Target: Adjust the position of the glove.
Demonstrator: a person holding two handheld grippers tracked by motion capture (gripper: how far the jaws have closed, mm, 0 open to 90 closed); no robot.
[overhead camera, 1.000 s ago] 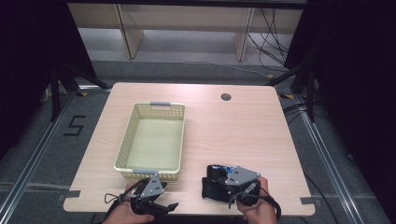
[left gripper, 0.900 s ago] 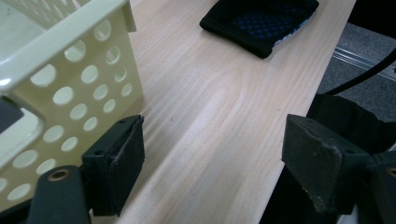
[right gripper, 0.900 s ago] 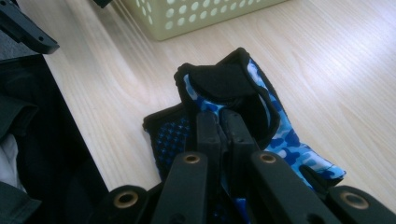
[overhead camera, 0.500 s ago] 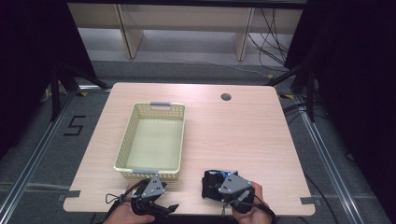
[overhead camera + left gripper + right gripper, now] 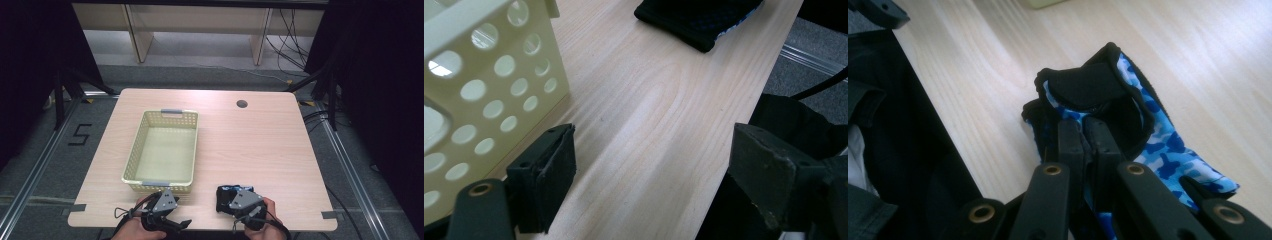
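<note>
1. The right tongs point(image 5: 1083, 131) are pressed together on a glove point(image 5: 1128, 120), black with a blue camouflage pattern, pinching a fold of its cloth near the cuff end.
2. The glove sits at the near edge of the worktop point(image 5: 260, 145), towards the right corner on the person's side. From above it shows as a dark bundle point(image 5: 226, 194) just ahead of the right tongs point(image 5: 231, 200).
3. To my eye the glove is light and limp. It is soft cloth that will sag and dangle once lifted, and it is not fragile.
4. It looks a bit slippery where the printed fabric is smooth. The thicker black cuff hem seems the safest hold, and a pinch through a doubled fold should not slide out.
5. The left tongs point(image 5: 644, 175) are spread wide with nothing between them, low over the worktop's near edge.
6. A pale yellow basket point(image 5: 484, 85) with round holes stands just beside the left tongs; in the high view it point(image 5: 162, 150) takes up the left half of the worktop.
7. From the left tongs the glove point(image 5: 696, 20) lies farther along the near edge, well apart from them.
</note>
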